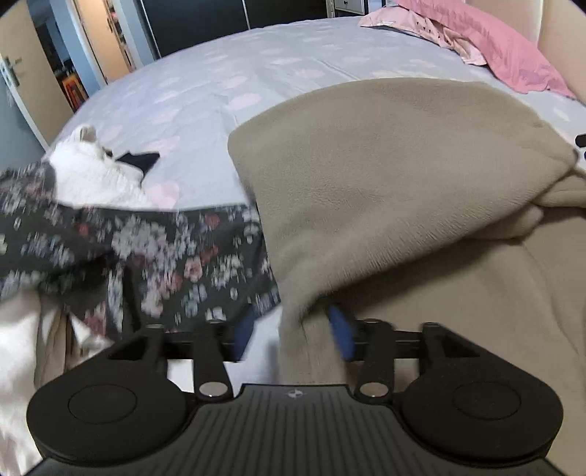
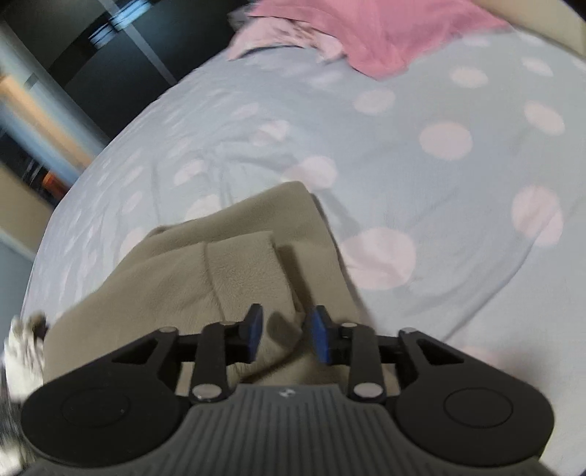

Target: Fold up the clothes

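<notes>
at far left of the left wrist view a white garment (image 1: 97, 172) and a dark floral garment (image 1: 157, 252) are seen crumpled on the dotted bedsheet (image 1: 205, 91). just right of them the beige fleece garment (image 1: 384, 175) is draped, one edge raised and doubled over itself. the left gripper (image 1: 293, 329) is spread wide, with a hanging fold of fleece between its blue pads (image 1: 243, 327); whether that fold is actually pinched cannot be told through the blur. in the right wrist view the right gripper (image 2: 285, 335) is held parted, fleece lying loosely between its blue pads and not clamped. pink pillows (image 2: 366, 33) are seen at the far right. the fleece is judged soft, thick and light, likely to sag and slide, so it is best taken at a hem or corner.
</notes>
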`<state>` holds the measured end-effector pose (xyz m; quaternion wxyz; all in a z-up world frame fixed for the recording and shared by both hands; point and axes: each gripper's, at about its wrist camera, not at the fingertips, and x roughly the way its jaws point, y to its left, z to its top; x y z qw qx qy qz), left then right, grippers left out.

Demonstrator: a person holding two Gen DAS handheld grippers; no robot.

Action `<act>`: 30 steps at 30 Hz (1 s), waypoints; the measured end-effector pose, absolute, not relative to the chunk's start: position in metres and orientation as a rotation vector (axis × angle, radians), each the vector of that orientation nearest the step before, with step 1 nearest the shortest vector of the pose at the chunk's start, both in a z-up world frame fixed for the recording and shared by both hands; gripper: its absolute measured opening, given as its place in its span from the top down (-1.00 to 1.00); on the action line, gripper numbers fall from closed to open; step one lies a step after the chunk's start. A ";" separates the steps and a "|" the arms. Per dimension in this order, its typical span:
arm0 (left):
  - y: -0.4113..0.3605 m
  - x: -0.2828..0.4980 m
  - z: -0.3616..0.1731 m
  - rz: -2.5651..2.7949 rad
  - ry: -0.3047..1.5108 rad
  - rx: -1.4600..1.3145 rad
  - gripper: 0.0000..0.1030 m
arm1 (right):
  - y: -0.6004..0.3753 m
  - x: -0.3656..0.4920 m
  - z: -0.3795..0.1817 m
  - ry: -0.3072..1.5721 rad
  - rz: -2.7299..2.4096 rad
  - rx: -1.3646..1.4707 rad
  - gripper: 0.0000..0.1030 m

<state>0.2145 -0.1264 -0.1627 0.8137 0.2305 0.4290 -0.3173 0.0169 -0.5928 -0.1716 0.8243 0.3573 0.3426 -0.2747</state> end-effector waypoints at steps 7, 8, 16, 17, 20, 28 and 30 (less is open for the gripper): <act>-0.089 0.181 -0.162 -0.699 1.015 0.442 0.09 | -0.568 -0.039 -0.167 0.843 -0.480 0.596 0.22; -0.084 0.176 -0.162 -0.702 1.029 0.434 0.09 | -0.562 -0.049 -0.168 0.863 -0.468 0.574 0.20; -0.042 0.131 -0.162 -0.704 1.152 0.365 0.08 | -0.527 -0.120 -0.187 1.006 -0.428 0.469 0.05; -0.037 0.124 -0.163 -0.704 1.167 0.358 0.04 | -0.523 -0.128 -0.188 1.018 -0.434 0.454 0.03; -0.025 0.108 -0.165 -0.706 1.212 0.343 -0.10 | -0.519 -0.152 -0.192 1.046 -0.455 0.464 -0.02; -0.007 0.068 -0.181 -0.709 1.345 0.364 -0.10 | -0.512 -0.201 -0.195 1.110 -0.443 0.585 -0.04; -0.005 0.060 -0.185 -0.716 1.368 0.375 -0.10 | -0.512 -0.210 -0.197 1.121 -0.438 0.627 -0.05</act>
